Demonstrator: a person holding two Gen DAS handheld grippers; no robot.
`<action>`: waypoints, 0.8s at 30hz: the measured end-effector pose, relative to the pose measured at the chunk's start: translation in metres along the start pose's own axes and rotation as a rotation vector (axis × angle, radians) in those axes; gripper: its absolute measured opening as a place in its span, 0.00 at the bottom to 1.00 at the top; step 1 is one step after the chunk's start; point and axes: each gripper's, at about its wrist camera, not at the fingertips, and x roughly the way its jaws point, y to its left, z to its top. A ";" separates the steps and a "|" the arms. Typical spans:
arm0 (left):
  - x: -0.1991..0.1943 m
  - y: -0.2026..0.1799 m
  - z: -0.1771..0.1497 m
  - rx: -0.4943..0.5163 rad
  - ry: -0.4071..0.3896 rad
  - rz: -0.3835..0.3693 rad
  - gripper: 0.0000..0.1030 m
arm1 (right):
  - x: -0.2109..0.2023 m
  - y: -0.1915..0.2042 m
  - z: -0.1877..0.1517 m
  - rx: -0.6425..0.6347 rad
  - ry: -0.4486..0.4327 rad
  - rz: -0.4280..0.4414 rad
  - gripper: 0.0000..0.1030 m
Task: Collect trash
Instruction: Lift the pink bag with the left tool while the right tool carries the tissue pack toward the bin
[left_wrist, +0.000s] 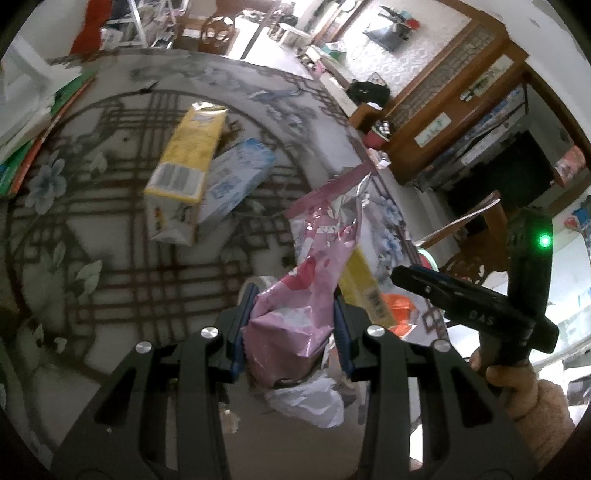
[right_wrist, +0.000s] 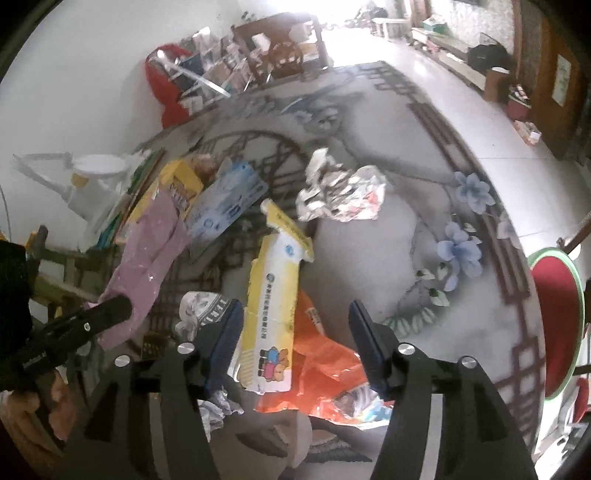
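My left gripper (left_wrist: 291, 332) is shut on a pink foil snack bag (left_wrist: 317, 266) and holds it up above the patterned table (left_wrist: 92, 258); the bag also shows at the left of the right wrist view (right_wrist: 147, 254). My right gripper (right_wrist: 295, 339) is open, its fingers either side of a yellow and white carton (right_wrist: 273, 302) lying over an orange wrapper (right_wrist: 325, 365). A crumpled foil wrapper (right_wrist: 340, 192) lies farther back. A yellow carton (left_wrist: 184, 155) and a light blue box (left_wrist: 236, 177) lie together mid-table. A white plastic bag (left_wrist: 310, 402) lies under the pink bag.
Books and papers (left_wrist: 33, 110) are stacked at the table's left edge. A white lamp base (right_wrist: 88, 181) stands at the left. A red round stool (right_wrist: 557, 321) stands off the table's right edge. The floor and wooden cabinets (left_wrist: 461, 110) lie beyond.
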 end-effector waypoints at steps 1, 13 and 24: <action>0.000 0.002 0.000 -0.006 0.001 0.005 0.35 | 0.005 0.004 0.000 -0.016 0.015 0.004 0.64; -0.004 0.006 -0.002 -0.025 -0.007 0.027 0.35 | 0.059 0.019 0.003 -0.073 0.105 0.006 0.35; 0.001 -0.001 0.004 -0.005 -0.003 0.012 0.35 | 0.001 0.007 0.012 -0.007 -0.043 0.060 0.32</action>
